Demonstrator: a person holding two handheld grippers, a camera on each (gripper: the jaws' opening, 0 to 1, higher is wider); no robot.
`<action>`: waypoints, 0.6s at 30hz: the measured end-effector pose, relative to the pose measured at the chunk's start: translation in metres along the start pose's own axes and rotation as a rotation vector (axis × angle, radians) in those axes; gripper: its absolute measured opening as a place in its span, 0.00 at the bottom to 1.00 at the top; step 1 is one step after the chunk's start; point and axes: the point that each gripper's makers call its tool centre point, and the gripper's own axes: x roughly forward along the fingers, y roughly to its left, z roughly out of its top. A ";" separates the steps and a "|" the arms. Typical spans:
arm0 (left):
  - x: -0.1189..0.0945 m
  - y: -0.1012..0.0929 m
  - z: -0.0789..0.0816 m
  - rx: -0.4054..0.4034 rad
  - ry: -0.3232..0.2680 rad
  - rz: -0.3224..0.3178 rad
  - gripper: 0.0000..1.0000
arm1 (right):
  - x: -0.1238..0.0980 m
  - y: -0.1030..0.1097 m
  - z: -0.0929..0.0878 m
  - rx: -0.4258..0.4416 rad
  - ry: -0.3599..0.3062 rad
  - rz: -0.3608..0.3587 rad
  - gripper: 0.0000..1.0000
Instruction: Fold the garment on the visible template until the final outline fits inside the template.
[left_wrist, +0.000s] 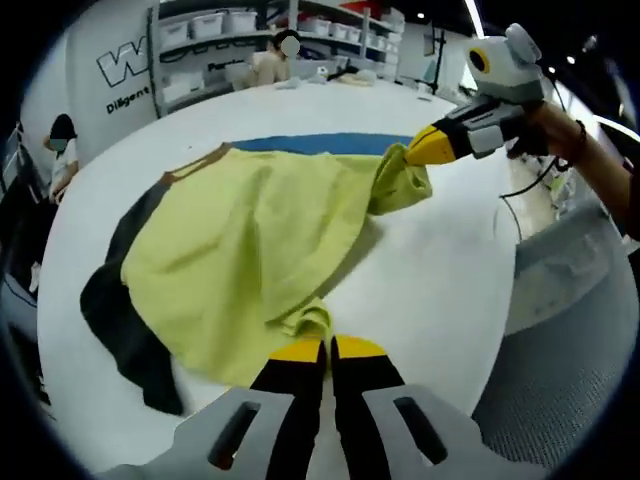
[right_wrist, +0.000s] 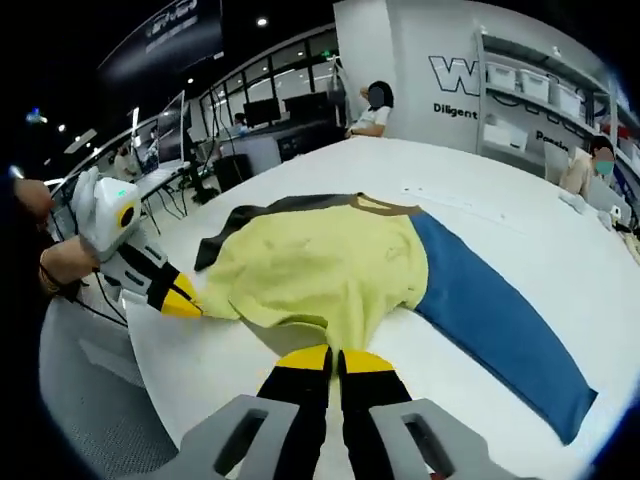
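A garment with a yellow body (left_wrist: 250, 250), a black sleeve (left_wrist: 120, 320), a blue sleeve (left_wrist: 320, 143) and a brown collar (left_wrist: 195, 165) lies on the white table (left_wrist: 440, 290). My left gripper (left_wrist: 328, 350) is shut on a bunched fold of the yellow hem. The right gripper (left_wrist: 412, 150) comes in from the right, shut on another bunched corner of the yellow cloth, lifted slightly. In the right gripper view the yellow body (right_wrist: 320, 265) spreads ahead of my right gripper (right_wrist: 336, 358), which pinches its edge. The left gripper (right_wrist: 185, 300) pinches the cloth at the left, and the blue sleeve (right_wrist: 490, 310) runs right.
The table's curved edge (left_wrist: 505, 300) drops to grey floor (left_wrist: 560, 370) on the right. Shelves with white bins (left_wrist: 210, 40) stand behind, and seated people (right_wrist: 375, 110) are at the far side. A person's hand (right_wrist: 60, 262) holds the left gripper.
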 end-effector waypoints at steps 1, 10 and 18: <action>-0.006 0.000 -0.006 0.030 0.012 -0.003 0.01 | -0.003 0.001 -0.002 -0.014 0.003 0.005 0.00; -0.037 0.000 -0.025 0.137 0.001 -0.044 0.01 | -0.025 0.023 -0.026 -0.220 0.071 0.099 0.00; -0.050 -0.004 -0.047 0.295 0.046 -0.071 0.01 | -0.032 0.037 -0.057 -0.398 0.208 0.122 0.00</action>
